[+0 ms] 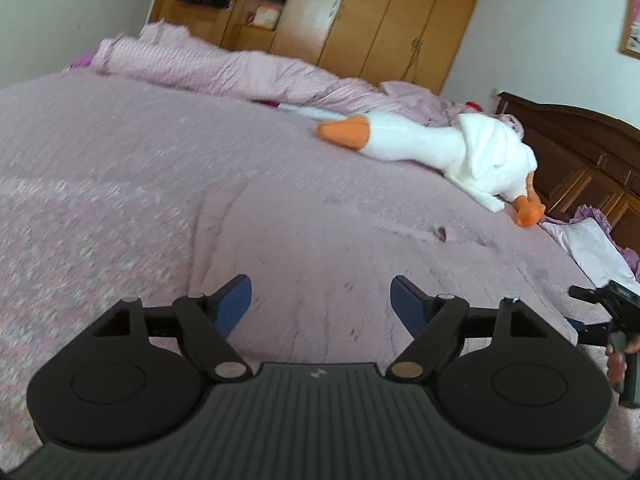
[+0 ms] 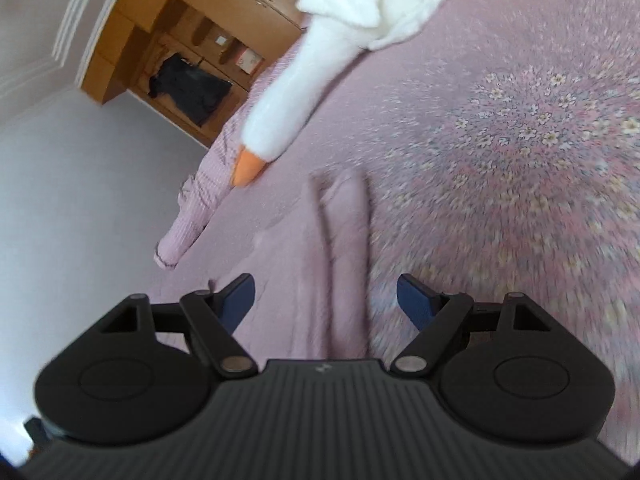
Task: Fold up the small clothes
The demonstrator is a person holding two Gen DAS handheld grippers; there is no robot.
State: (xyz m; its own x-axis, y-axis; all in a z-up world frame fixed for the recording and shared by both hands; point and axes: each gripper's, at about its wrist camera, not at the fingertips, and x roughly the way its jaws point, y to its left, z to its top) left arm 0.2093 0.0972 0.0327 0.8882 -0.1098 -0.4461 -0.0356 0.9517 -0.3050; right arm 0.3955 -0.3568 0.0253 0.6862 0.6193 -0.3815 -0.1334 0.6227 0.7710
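Note:
A small pink garment [image 2: 344, 232], blurred and lying in long folds, rests on the pink bedspread [image 2: 500, 160] in the right wrist view. My right gripper [image 2: 326, 280] is open just above its near end, one blue-padded finger on each side, and nothing is pinched. My left gripper [image 1: 320, 284] is open too, over bare bedspread [image 1: 160, 184], and no garment shows in that view. Part of the right gripper [image 1: 612, 312] and a hand [image 1: 616, 364] holding it appear at the left wrist view's right edge.
A white plush goose [image 1: 440, 148] with orange beak and feet lies across the bed's far side, also seen as the goose [image 2: 288, 92]. A rumpled pink quilt [image 1: 224, 68] runs along the far edge. Behind stand a wooden wardrobe [image 1: 380, 16] and a dark headboard [image 1: 580, 148], with pale cloth [image 1: 588, 248] beside it.

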